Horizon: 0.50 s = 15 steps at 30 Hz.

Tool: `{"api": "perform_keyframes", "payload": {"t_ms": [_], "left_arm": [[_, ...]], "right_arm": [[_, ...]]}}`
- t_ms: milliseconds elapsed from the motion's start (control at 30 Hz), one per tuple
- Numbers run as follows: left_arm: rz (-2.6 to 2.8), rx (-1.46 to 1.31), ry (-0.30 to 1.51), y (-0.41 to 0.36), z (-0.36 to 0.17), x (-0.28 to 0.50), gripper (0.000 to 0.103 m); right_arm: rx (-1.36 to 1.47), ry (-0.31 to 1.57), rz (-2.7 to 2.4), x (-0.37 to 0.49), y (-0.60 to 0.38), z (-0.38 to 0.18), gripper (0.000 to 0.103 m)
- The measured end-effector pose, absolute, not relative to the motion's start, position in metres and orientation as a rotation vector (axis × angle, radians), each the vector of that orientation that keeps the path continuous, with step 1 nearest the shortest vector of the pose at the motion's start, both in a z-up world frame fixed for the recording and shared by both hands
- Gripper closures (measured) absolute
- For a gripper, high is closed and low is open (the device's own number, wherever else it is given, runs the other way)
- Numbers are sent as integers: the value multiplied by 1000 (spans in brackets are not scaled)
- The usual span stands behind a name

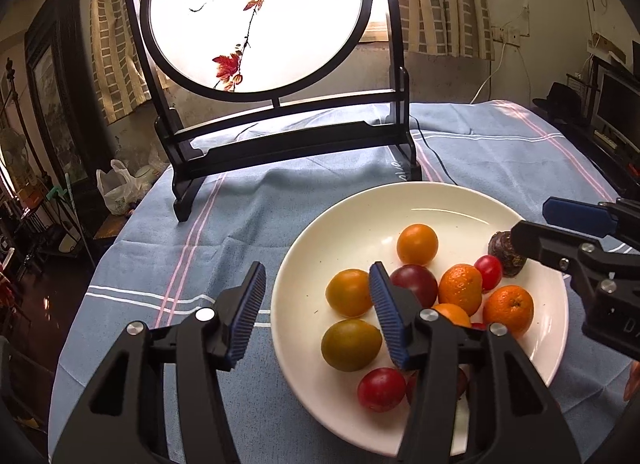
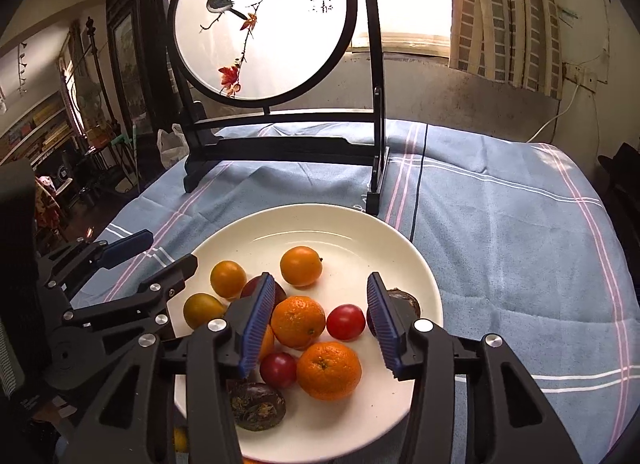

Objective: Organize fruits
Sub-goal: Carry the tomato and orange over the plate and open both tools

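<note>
A round white ceramic plate (image 1: 352, 211) (image 2: 344, 232) sits on a pale blue cloth with white and pink stripes (image 1: 168, 232) (image 2: 512, 232) that covers the table. All the fruit visible lies on this plate, gathered toward its near and right part.

In the left wrist view, the left gripper (image 1: 318, 314) hovers over the plate's left rim with its blue-padded fingers spread wide and nothing between them; its left finger hangs over the cloth, its right finger over the fruit. Just left of that right finger lie two smooth yellow-orange round fruits (image 1: 349, 292), one nearer and greener (image 1: 351, 345), and a third, brighter orange one (image 1: 417, 244) sits farther back, apart from the pile. A dark purple plum (image 1: 418, 282) touches a dimpled orange mandarin (image 1: 460, 290), with a small red tomato-like fruit (image 1: 489, 272) just beside it and a second mandarin (image 1: 508, 310) to the right. Another red fruit (image 1: 381, 389) lies at the near edge.

The right gripper (image 2: 322, 322) (image 1: 560, 232) reaches in from the right, its fingers also spread apart, empty, above the two mandarins (image 2: 298, 322) and a red fruit (image 2: 346, 322). A dark brown wrinkled fruit (image 2: 256, 406) lies near its left finger, and another (image 1: 505, 255) (image 2: 404, 300) sits behind its right finger.

Beyond the plate stands a black wooden frame holding a round painted screen with birds (image 1: 256, 15) (image 2: 266, 23).
</note>
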State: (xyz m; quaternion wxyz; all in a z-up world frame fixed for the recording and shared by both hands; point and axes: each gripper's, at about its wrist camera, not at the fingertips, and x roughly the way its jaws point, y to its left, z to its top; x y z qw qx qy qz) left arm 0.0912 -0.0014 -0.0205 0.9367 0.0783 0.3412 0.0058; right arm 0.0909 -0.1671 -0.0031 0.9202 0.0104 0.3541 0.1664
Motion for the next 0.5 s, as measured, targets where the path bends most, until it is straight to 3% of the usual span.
{"api": "perform_keyframes", "payload": {"t_ms": [133, 300, 500], "left_arm": [[4, 147, 685, 1, -13, 75, 50], [-24, 165, 656, 5, -7, 36, 42], [-85, 181, 676, 16, -15, -15, 38]], "right_arm": [[8, 719, 361, 70, -171, 4, 51], [-35, 704, 400, 26, -177, 8, 48], [-129, 749, 427, -31, -189, -14, 46]]}}
